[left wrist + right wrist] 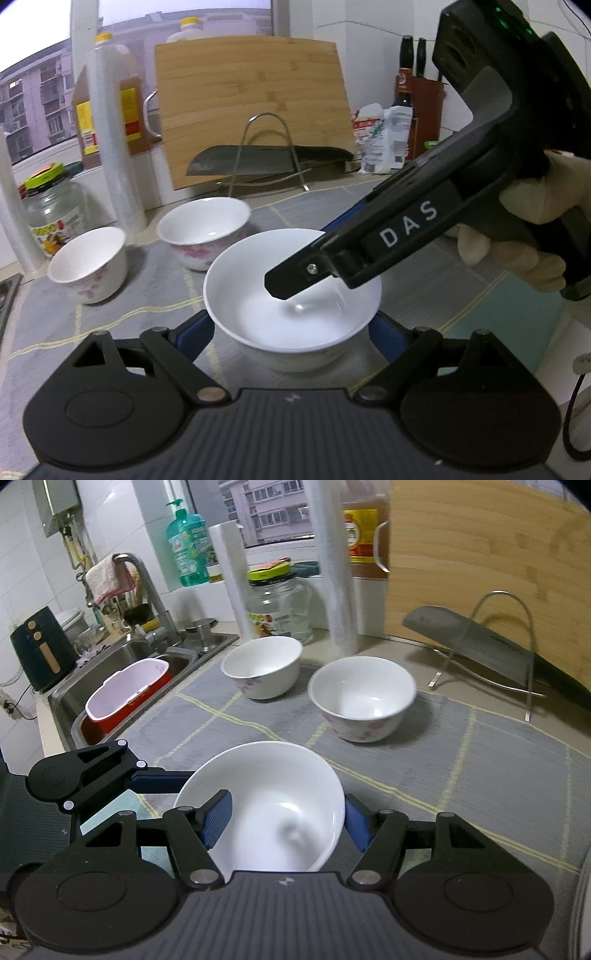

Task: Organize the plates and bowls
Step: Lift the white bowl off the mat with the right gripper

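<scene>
Bowls: I count three, one plain white bowl and two flowered bowls.
Jars: one glass jar.
Cutting boards: one cutting board.

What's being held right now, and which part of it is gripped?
The plain white bowl. The right gripper pinches its rim, one pad inside, one outside. The left gripper straddles its sides; contact unclear.

Daylight from window at back, sky blown white; counter lit soft and even; small glare spot inside white bowl; faint shadows under floral bowls; fisheye bends cutting board at edges, corners vignetted black; slight motion blur throughout.
</scene>
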